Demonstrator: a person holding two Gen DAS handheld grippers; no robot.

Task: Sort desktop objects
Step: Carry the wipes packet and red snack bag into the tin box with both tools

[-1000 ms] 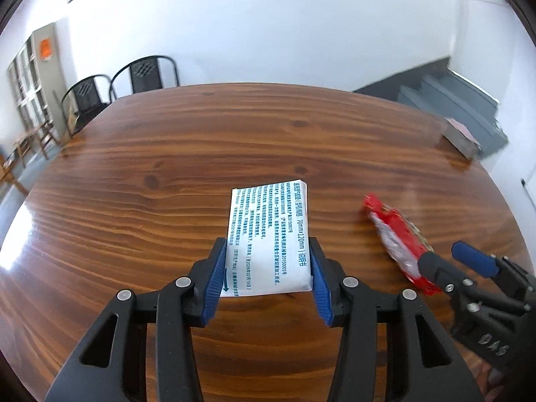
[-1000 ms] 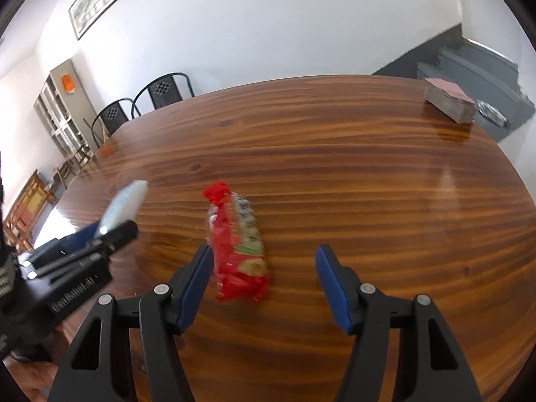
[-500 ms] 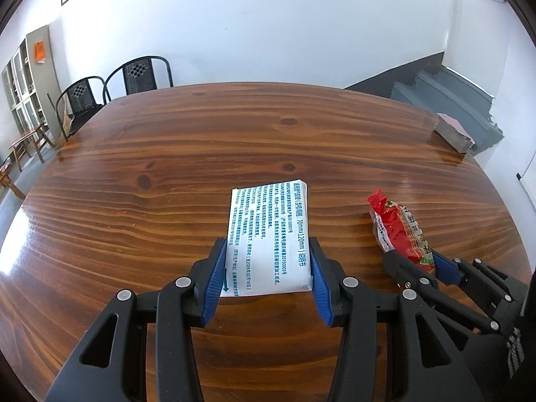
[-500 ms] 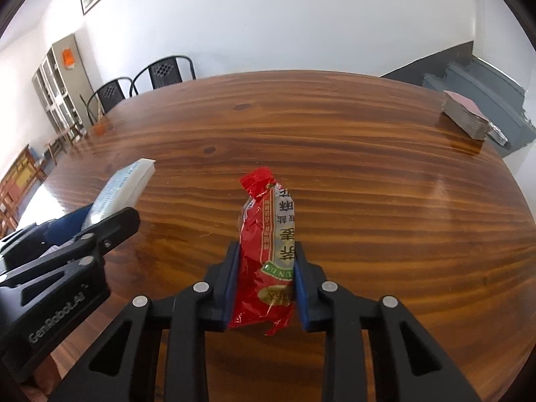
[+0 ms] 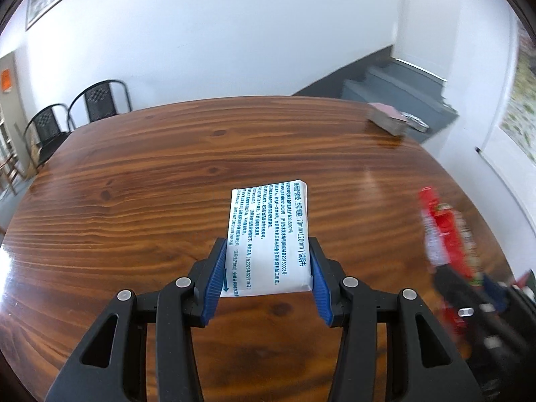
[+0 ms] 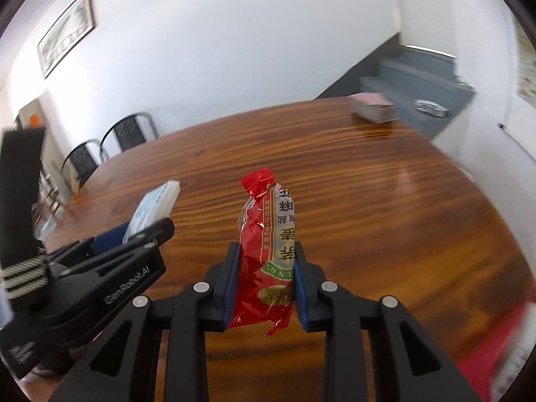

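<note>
A: What is your left gripper (image 5: pixel 267 276) doing?

B: Your left gripper pinches the white pack (image 5: pixel 268 238) by its near end, blue pads pressed on both long edges. The pack juts out away from you, above the table (image 5: pixel 140 181), printed side up.

A: And your right?

B: Your right gripper (image 6: pixel 266 284) has just been closing, and its pads now squeeze the red snack bag (image 6: pixel 266 251) at its lower half. The bag stands up between the jaws, its crimped top pointing to the far side, its bottom corner hanging clear of the wood.

A: How do the two sit?

B: In the right view your left gripper (image 6: pixel 110 261) is just to the left, with the white pack (image 6: pixel 152 209) sticking out of it. In the left view the snack bag (image 5: pixel 445 234) shows at the right, blurred.

A: Anything else on the table?

B: A stack of cards (image 6: pixel 373 107) at the far right corner. Two chairs (image 5: pixel 77 114) stand past the far left edge.
</note>
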